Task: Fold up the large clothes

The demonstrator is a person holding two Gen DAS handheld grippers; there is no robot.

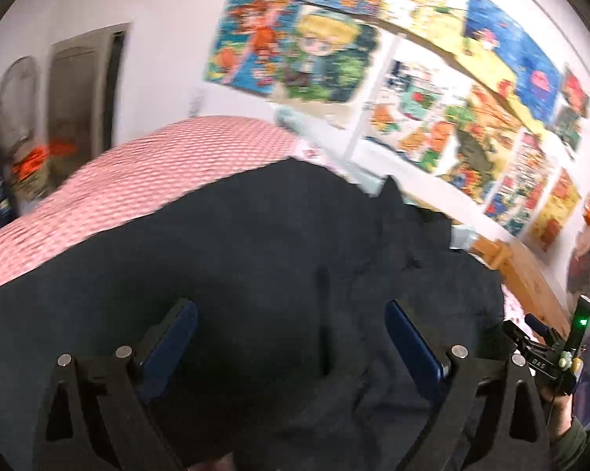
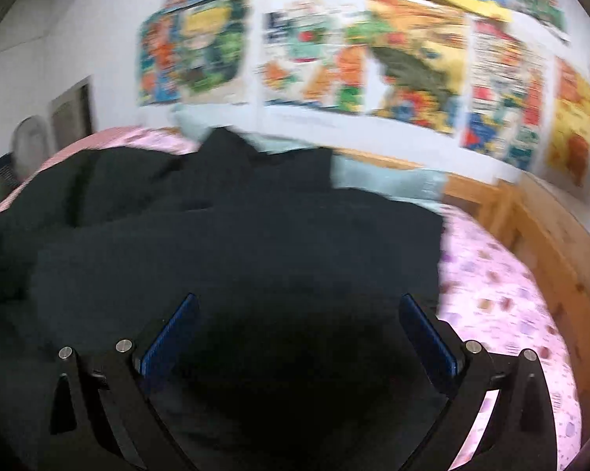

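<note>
Door: a pale door (image 1: 85, 90) stands at the far left, blurred.
Bed: the pink patterned bedspread (image 1: 146, 172) shows far left of the garment; a wooden bed frame (image 2: 546, 235) runs along the right.
Garment: a large dark garment (image 1: 255, 243) lies rumpled across the bed, filling the near middle of both views, with folds bunched toward the far side.
Left tongs: the left tongs (image 1: 291, 337) hang over the dark cloth, blue pads spread wide apart, nothing pinched between them.
Right tongs: the right tongs (image 2: 299, 333) hang over the garment's right part, near its edge, pads likewise spread wide and empty.
Pillow: a pale blue-green pillow (image 2: 389, 180) lies beyond the garment, against the frame.
Wall: bright cartoon posters (image 2: 334, 59) cover the far wall, smeared by blur.
</note>
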